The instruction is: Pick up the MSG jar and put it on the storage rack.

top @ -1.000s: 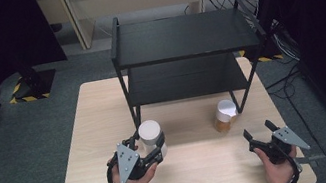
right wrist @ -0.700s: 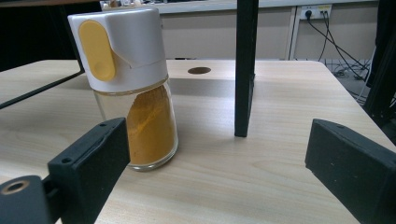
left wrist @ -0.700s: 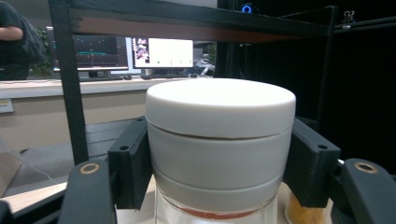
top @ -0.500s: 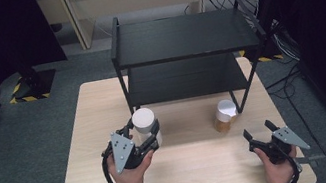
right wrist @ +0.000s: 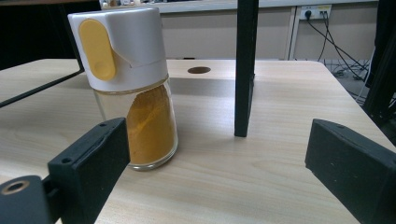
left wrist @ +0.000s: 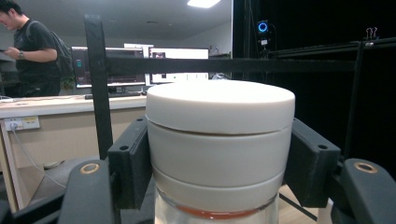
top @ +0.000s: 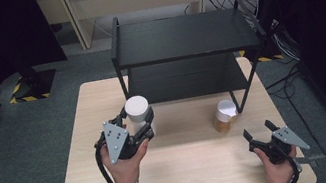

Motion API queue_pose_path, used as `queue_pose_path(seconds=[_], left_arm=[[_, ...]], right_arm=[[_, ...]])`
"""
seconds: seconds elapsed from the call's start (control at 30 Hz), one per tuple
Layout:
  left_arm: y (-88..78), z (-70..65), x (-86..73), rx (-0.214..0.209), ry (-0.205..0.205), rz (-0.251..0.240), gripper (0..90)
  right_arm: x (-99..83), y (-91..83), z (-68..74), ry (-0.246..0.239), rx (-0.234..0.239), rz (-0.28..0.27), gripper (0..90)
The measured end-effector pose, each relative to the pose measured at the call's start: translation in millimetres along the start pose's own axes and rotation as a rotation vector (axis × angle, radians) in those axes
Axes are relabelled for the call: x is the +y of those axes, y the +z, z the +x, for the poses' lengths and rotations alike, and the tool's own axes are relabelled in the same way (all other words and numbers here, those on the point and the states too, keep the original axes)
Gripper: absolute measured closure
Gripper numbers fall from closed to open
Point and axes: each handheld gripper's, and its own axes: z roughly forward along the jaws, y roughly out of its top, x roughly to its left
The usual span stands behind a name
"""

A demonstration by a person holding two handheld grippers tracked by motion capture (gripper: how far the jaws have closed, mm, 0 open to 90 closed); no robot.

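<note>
Apparently mid-task | left tongs (top: 140,121) clamped on white-lidded jar (top: 136,109), desk's (top: 194,167) 9 o'clock, unshelved | right tongs (top: 260,131) wide, empty, 5 o'clock | spice jar (top: 225,115) beside rack (top: 182,37) leg, waiting

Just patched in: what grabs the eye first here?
The left gripper clamps a white-capped jar near the black two-tier shelf at the table's far side. A yellow spice shaker stands by the shelf's front right leg, with the right gripper open, short of it.
</note>
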Motion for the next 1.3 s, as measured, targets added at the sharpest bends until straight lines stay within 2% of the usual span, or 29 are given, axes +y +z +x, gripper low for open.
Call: queue_pose_path(seconds=[0.3,0.6,1.3], left_arm=[[9.2,2.4,12.9,0.008,0.007,-0.014,33.7],[15.8,6.7,24.5,0.012,-0.007,-0.016,33.7],[24.5,8.7,49.2,0.033,-0.015,-0.042,33.7]], right_arm=[[-0.2,-0.1,-0.3,0.003,0.001,-0.001,6.6],[-0.1,-0.1,-0.4,0.001,0.001,-0.001,6.6],[-0.1,0.0,0.3,-0.002,0.001,0.000,6.7]])
